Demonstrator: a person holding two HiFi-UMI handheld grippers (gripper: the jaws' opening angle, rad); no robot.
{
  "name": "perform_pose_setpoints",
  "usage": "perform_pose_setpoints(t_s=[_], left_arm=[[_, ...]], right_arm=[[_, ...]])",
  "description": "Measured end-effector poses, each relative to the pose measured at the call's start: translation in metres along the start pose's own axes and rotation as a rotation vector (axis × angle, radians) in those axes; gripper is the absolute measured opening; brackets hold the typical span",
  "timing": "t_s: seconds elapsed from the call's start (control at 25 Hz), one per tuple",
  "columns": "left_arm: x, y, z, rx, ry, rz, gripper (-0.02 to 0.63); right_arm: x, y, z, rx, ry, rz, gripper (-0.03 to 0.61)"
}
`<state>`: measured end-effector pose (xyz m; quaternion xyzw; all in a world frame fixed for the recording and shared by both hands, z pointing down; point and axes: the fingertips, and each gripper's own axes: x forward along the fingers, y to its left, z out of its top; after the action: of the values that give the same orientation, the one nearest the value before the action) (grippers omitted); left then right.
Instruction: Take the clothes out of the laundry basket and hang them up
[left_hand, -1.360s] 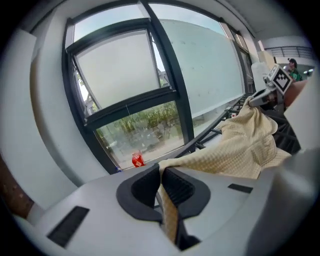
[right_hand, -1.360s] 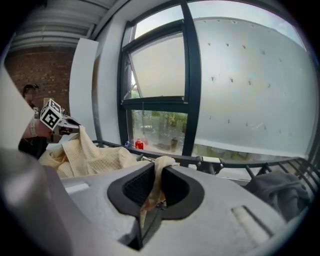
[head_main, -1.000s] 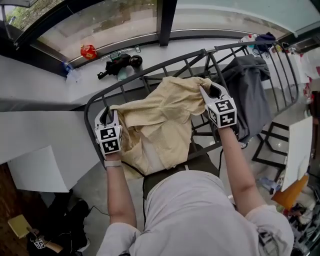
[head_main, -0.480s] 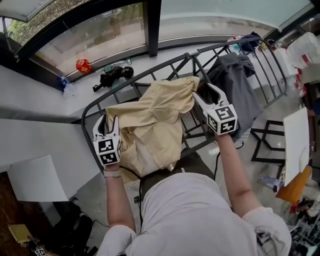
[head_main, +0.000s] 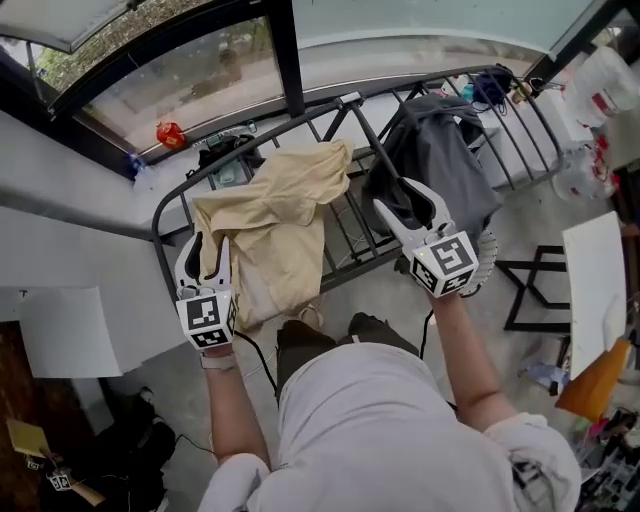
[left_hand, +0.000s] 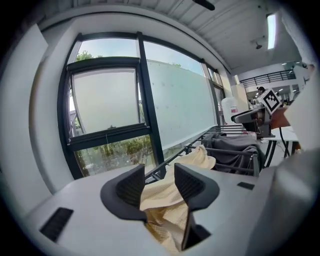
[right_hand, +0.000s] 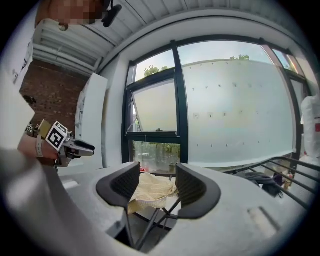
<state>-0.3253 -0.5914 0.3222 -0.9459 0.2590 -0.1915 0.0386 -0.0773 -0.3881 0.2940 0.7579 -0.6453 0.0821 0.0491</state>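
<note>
Here, yellow shirt overhangs rack's near edge.

The cloth is pale yellow with a fine woven pattern. The garment is dark grey. The rack is black, and the small thing is red.

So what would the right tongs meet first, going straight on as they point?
Probably the yellow garment on the drying rack, seen between the right tongs, whose jaws have just been opening and hold nothing; depth is unclear.
</note>
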Motion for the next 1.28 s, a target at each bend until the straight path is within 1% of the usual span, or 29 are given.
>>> perform_pose_setpoints(t_s=[0.28,0.48,0.6,0.76,0.84,1.0,1.28], left_arm=[[-0.045,-0.083,0.024,0.017,-0.090,-0.043,0.169],[-0.067,-0.138,0.028,0.035,-0.112,-0.077,0.170],[-0.075,-0.163,0.029,0.069,-0.122,-0.104,0.170],[-0.081,-0.185,0.024,0.075,-0.126,-0.138,0.170],[-0.083,-0.194,0.022,0.080,-0.129,-0.156,0.170],[-0.087,-0.205,0.017,0.079,-0.117,-0.179,0.170],[-0.091,-0.216,0.014,0.109,-0.097,-0.216,0.170]], right_arm=[[-0.076,0.008,-0.009,-0.028,-0.039,0.044,0.218],[-0.120,0.016,-0.023,-0.059,-0.051,0.077,0.218],[-0.137,0.024,-0.031,-0.060,-0.055,0.089,0.218],[-0.150,0.040,-0.039,-0.071,-0.058,0.103,0.216],[-0.155,0.043,-0.046,-0.067,-0.054,0.094,0.215],[-0.164,0.046,-0.059,-0.048,-0.040,0.075,0.212],[-0.175,0.041,-0.069,-0.032,-0.027,0.040,0.212]])
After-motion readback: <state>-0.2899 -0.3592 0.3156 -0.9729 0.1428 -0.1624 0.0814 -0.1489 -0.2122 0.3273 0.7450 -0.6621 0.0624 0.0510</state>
